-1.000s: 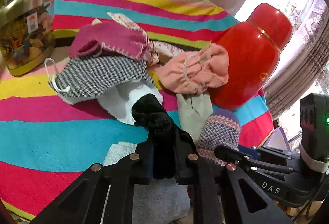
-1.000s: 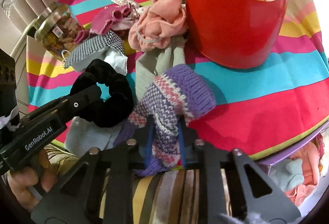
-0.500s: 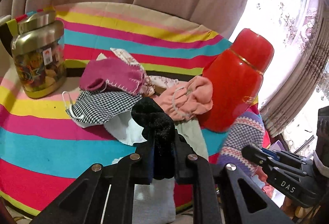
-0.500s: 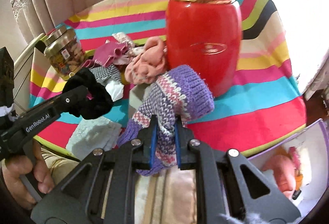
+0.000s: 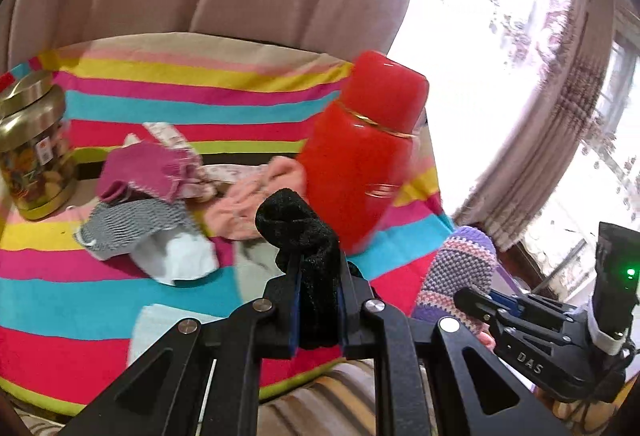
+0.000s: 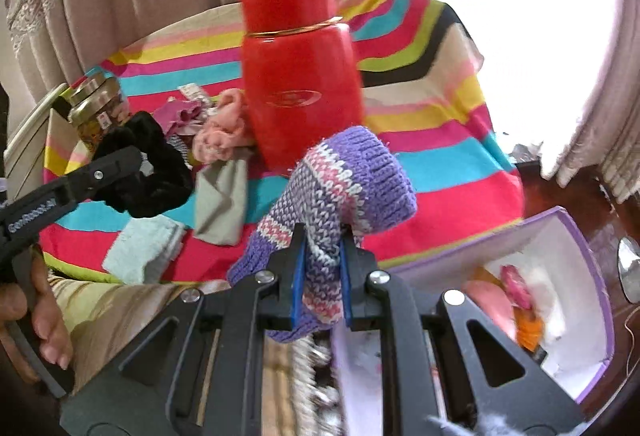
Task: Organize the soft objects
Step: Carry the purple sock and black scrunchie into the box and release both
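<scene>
**Lifting both picks clear of the pile**

Both items are off the striped worktop (image 6: 460, 171) now; a second ago they sat low over it. Left gripper (image 5: 318, 310) jaws clamp the black scrunchie (image 5: 304, 232). Right gripper (image 6: 322, 282) jaws clamp the purple knit piece (image 6: 344, 179), near the open purple box (image 6: 576, 236) at lower right. Likely next: drop into the box. 5 or so soft items remain beside the red flask (image 6: 298, 75).

Home, lived-in room by a window.
Patterned curtains (image 5: 532, 171), striped cloth (image 6: 440, 139) over the surface, red thermos (image 6: 300, 87), snack jar (image 5: 30, 155).
</scene>
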{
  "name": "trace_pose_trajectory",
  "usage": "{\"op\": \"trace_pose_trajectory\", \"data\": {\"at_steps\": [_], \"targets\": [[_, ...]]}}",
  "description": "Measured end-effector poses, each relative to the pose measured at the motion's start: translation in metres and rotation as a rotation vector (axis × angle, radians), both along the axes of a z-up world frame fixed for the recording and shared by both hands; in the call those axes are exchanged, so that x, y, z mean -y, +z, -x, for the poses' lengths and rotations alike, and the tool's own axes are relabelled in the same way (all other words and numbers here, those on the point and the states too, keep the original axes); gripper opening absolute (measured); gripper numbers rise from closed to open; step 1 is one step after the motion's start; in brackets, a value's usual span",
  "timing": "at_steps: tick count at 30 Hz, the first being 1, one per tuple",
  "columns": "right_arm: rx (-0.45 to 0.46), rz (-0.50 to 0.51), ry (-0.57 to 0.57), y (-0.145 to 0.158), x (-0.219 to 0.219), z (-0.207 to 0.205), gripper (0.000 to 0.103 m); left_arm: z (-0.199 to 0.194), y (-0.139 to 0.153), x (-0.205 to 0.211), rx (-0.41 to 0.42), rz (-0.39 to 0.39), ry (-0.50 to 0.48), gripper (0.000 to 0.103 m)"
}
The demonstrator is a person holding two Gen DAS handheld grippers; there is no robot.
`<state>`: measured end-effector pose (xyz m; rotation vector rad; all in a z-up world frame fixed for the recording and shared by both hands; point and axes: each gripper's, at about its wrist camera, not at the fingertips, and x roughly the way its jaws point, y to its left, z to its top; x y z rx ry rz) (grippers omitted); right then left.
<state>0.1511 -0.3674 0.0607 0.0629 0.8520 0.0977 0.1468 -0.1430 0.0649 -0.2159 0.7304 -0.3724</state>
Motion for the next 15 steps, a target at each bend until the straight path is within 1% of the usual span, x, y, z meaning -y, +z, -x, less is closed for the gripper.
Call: {"op": "trace_pose_trajectory", "data": {"at_steps": [9, 15], "targets": [[-0.008, 0.031, -0.074, 0.003, 0.045, 0.032, 0.018, 0.023, 0.009, 0.044, 0.001, 0.001, -0.107, 0.014], [-0.032, 0.037, -0.095, 0.002, 0.075, 0.059, 0.018, 0.041, 0.012, 0.069, -0.02, 0.024, -0.185, 0.014]]}}
